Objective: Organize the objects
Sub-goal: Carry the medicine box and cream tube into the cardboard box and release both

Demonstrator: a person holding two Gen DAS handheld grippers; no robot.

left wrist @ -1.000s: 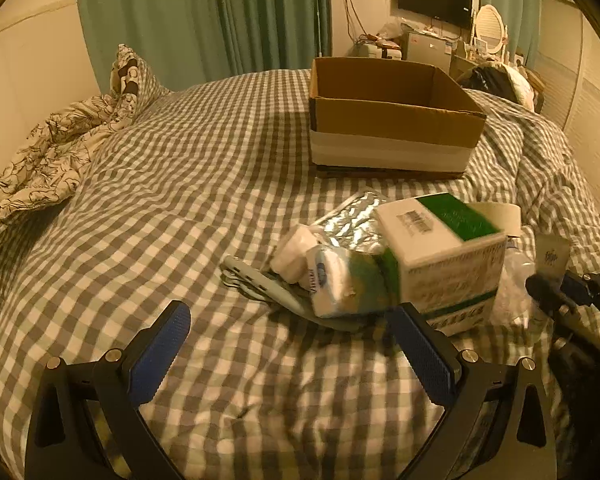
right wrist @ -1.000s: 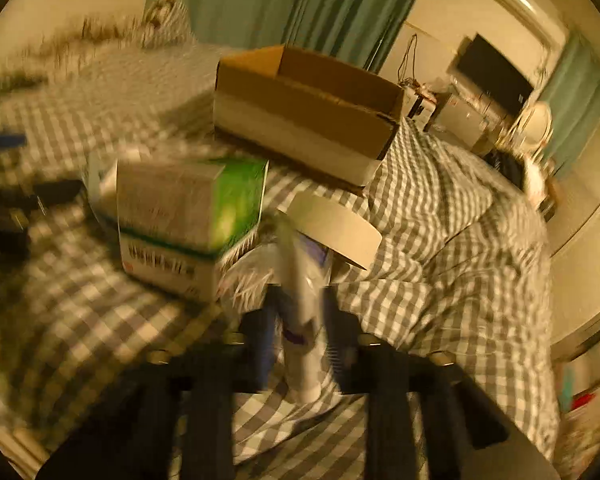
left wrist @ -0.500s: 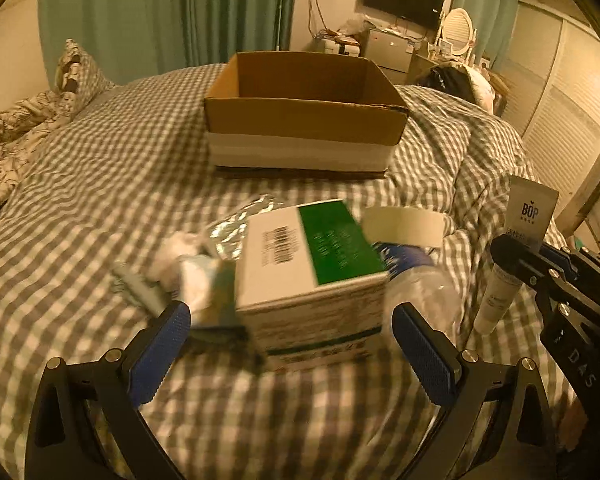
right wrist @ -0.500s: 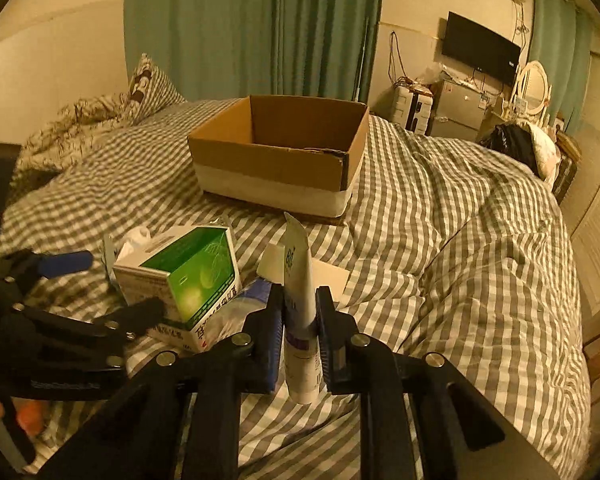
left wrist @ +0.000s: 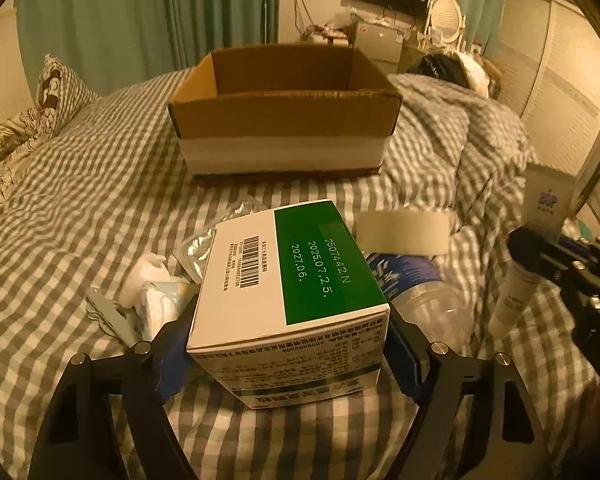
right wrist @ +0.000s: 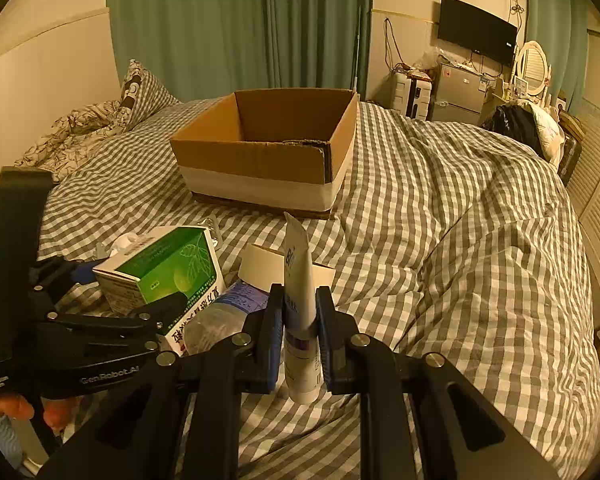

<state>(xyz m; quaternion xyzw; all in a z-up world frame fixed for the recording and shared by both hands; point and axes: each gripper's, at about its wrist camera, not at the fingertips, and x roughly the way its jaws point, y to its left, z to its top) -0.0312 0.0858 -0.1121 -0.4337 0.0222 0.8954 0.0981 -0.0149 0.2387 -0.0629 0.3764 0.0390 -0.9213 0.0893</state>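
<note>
My left gripper [left wrist: 287, 352] is shut on a white and green carton [left wrist: 291, 288], which also shows in the right wrist view [right wrist: 159, 272], low over the checked bed. My right gripper [right wrist: 300, 332] is shut on a white tube [right wrist: 300, 300], held upright with its cap down; the tube also shows at the right of the left wrist view [left wrist: 516, 292]. An open, empty-looking cardboard box [left wrist: 283, 116] stands further back on the bed, also in the right wrist view [right wrist: 267, 148].
A clear plastic bottle with a blue label [left wrist: 416, 292], a white card [left wrist: 404, 232], a foil pack [left wrist: 195, 244], white wads [left wrist: 147, 280] and a grey item [left wrist: 107, 312] lie around the carton. Crumpled bedding and a pillow [right wrist: 99, 120] lie at the far left.
My left gripper has swung right, moved up to the carton and shut on it. My right gripper still holds the tube and has steadied facing the box.
</note>
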